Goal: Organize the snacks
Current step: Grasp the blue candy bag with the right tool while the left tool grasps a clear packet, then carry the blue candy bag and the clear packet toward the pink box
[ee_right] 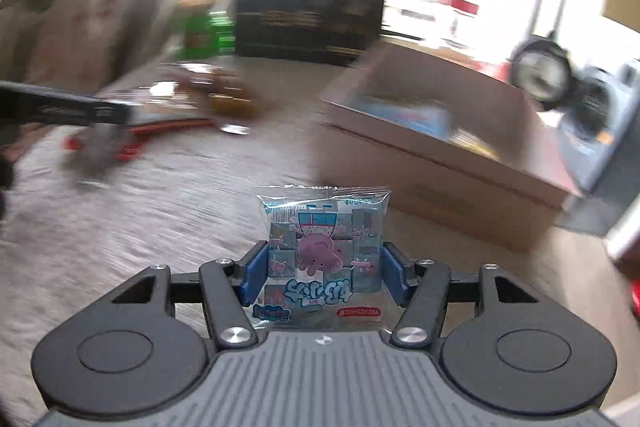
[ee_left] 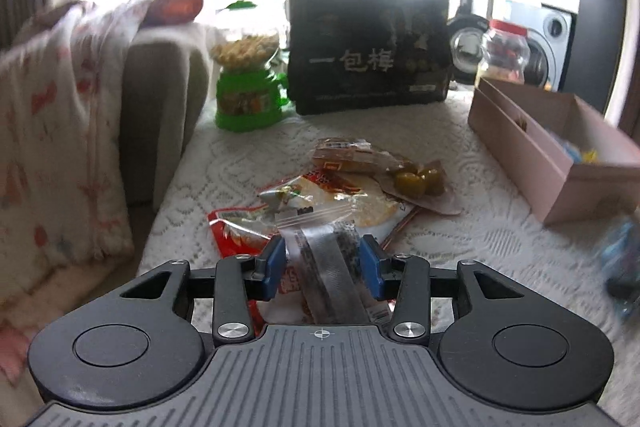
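Two grippers each clamp a snack. The left gripper [ee_left: 323, 263] has its blue pads pressed on both sides of a clear packet with a dark strip [ee_left: 328, 267], held above a heap of loose snacks [ee_left: 352, 183] on the white lace tablecloth [ee_left: 460, 243]. The right gripper [ee_right: 323, 277] has its jaws partly closed on a blue packet with a pink octopus [ee_right: 324, 255], its pads against the packet's two edges; the packet is held above the cloth, just in front of the open pink box [ee_right: 440, 163]. That box sits on the right of the table and already has a few packets inside. Behind the heap stand a green-based jar of nuts [ee_left: 248, 83] and a black bag with white characters [ee_left: 370, 49]
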`<state>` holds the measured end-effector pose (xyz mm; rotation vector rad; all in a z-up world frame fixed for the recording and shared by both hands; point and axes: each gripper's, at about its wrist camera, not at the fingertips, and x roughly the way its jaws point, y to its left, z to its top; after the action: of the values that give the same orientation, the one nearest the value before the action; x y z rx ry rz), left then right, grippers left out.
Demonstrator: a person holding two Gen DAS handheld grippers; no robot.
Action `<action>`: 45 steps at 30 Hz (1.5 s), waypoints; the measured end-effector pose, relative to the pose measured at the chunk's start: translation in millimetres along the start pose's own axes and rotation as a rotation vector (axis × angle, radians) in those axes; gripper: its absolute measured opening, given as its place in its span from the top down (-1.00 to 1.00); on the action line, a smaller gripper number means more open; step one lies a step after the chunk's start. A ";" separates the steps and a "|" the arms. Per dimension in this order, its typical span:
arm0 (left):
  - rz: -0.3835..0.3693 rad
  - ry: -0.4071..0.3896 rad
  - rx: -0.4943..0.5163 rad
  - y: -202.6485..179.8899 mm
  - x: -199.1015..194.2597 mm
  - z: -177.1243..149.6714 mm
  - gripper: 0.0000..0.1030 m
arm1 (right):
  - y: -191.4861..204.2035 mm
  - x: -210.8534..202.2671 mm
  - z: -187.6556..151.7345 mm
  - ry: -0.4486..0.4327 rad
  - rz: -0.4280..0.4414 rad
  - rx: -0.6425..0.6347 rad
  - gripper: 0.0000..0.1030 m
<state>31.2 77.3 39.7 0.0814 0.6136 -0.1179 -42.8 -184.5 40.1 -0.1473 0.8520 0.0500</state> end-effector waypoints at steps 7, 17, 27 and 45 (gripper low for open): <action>0.056 -0.025 0.011 -4.5 1.5 -6.5 0.02 | 9.9 -4.4 -21.0 -0.079 -0.061 0.002 -0.24; 0.134 0.024 -0.003 -17.3 7.6 0.3 0.00 | -4.3 9.4 -18.2 -0.048 0.018 0.111 -0.50; 0.164 0.118 -0.007 -20.3 8.3 4.7 0.00 | -3.9 11.4 -18.0 -0.049 0.023 0.114 -0.52; -0.088 -0.002 0.065 -59.4 -40.4 6.2 0.70 | -2.4 13.2 -17.5 -0.041 0.021 0.107 -0.55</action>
<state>-6.0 21.3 65.7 0.1169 0.6115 -0.2232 -46.9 -189.7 19.0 -0.0374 0.8134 0.0267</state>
